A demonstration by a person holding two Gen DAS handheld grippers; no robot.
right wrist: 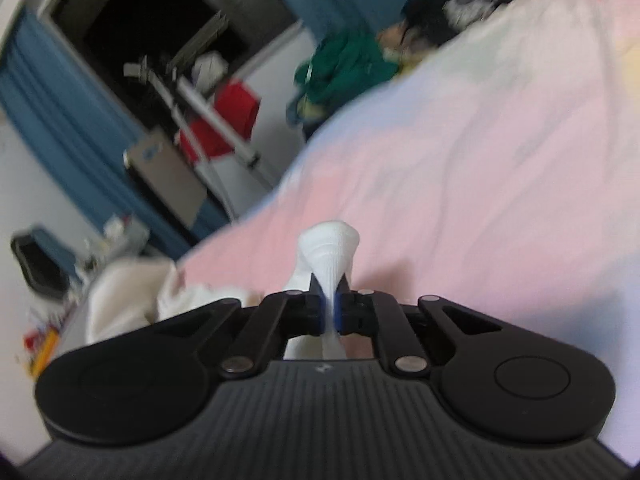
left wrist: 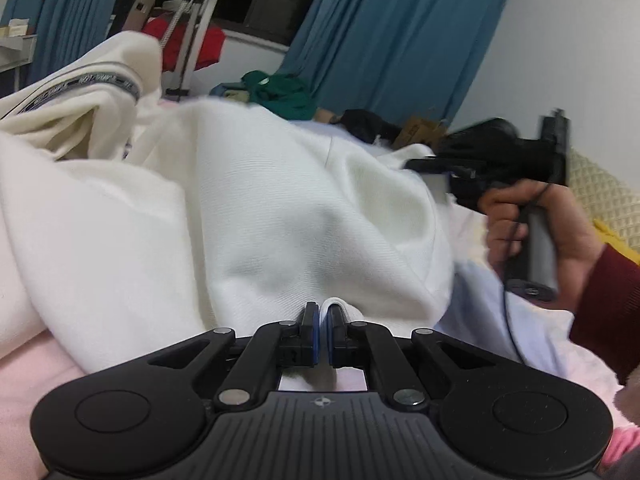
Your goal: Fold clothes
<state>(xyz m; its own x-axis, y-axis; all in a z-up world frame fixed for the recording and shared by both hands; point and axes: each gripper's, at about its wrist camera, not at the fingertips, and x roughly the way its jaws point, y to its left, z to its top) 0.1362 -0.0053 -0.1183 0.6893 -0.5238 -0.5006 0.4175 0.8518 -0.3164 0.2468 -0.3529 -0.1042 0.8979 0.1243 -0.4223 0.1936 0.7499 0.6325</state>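
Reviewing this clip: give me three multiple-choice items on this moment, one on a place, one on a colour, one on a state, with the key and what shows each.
1. Where does the green garment lie?
A. At the bed's far side, near the blue curtain
B. In the left claw
C. Over the white garment

2. What colour is the sheet under the clothes?
A. Mostly pink
B. Black
C. Orange

3. How is the right claw?
A. Wide open
B. Shut on the white garment
C. Shut on nothing

Key: 1 A, it sits beyond the white garment by the curtain. 2 A, pale pink fills the right wrist view. 3 B, white cloth is pinched between its pads; the left claw grips white fabric likewise.
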